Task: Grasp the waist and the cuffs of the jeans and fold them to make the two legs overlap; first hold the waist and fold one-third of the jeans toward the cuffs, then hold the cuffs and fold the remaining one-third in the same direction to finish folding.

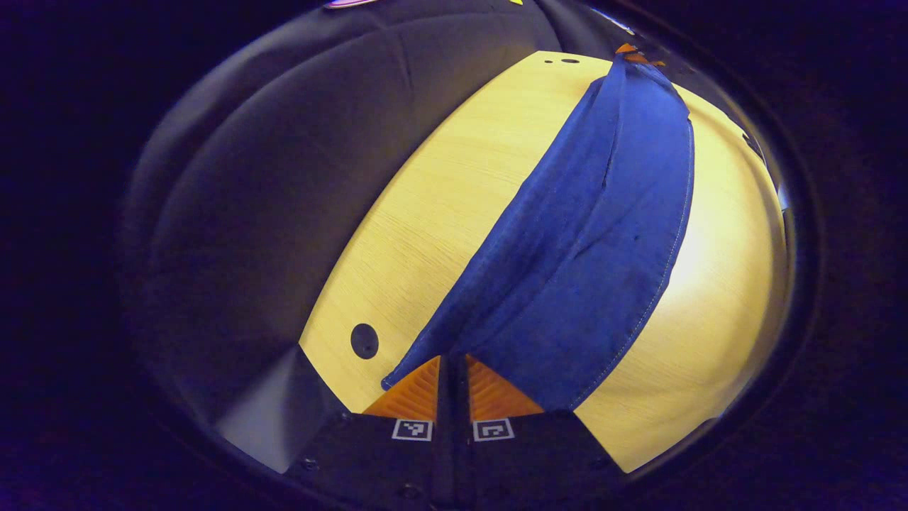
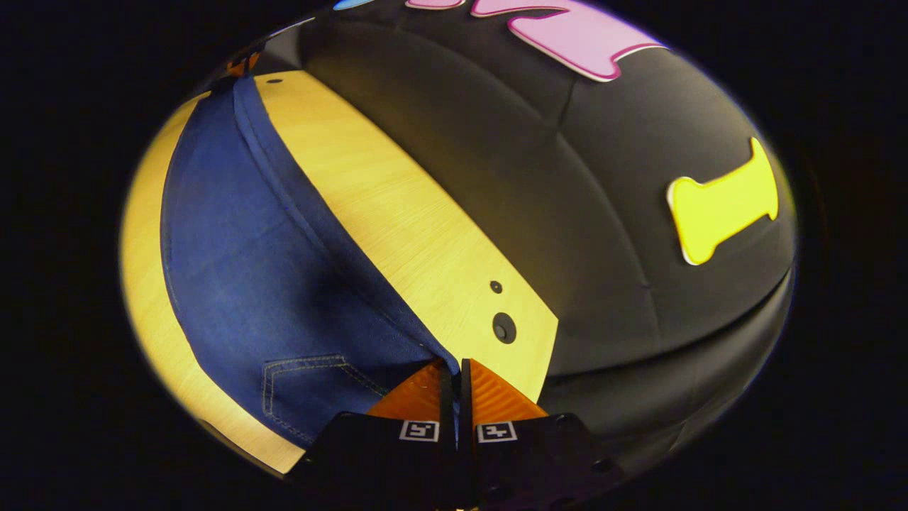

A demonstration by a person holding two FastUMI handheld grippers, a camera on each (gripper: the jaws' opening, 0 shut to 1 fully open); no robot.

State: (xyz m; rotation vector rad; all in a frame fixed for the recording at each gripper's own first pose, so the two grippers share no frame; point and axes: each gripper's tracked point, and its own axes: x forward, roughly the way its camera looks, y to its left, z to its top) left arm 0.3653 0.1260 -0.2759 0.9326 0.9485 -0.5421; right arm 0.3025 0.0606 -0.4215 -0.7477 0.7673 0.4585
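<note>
Blue jeans [image 1: 589,234] lie lengthwise across a light wooden table [image 1: 425,213], folded along their length. My left gripper [image 1: 452,359] is shut on the near end, the fabric pinched between its fingers. The far end rises to the right gripper [image 1: 636,54], small at the top. In the right gripper view the jeans [image 2: 241,234] show a stitched back pocket [image 2: 305,390] near the bottom, so this is the waist end. My right gripper [image 2: 454,363] is shut on the waist edge. The left gripper [image 2: 241,64] shows far off at the other end.
The table [image 2: 397,206] has a round dark hole [image 1: 364,341] near its corner by the left gripper, and another hole [image 2: 504,328] by the right gripper. The black cloth wall [image 2: 603,213] runs close along the table's far edge.
</note>
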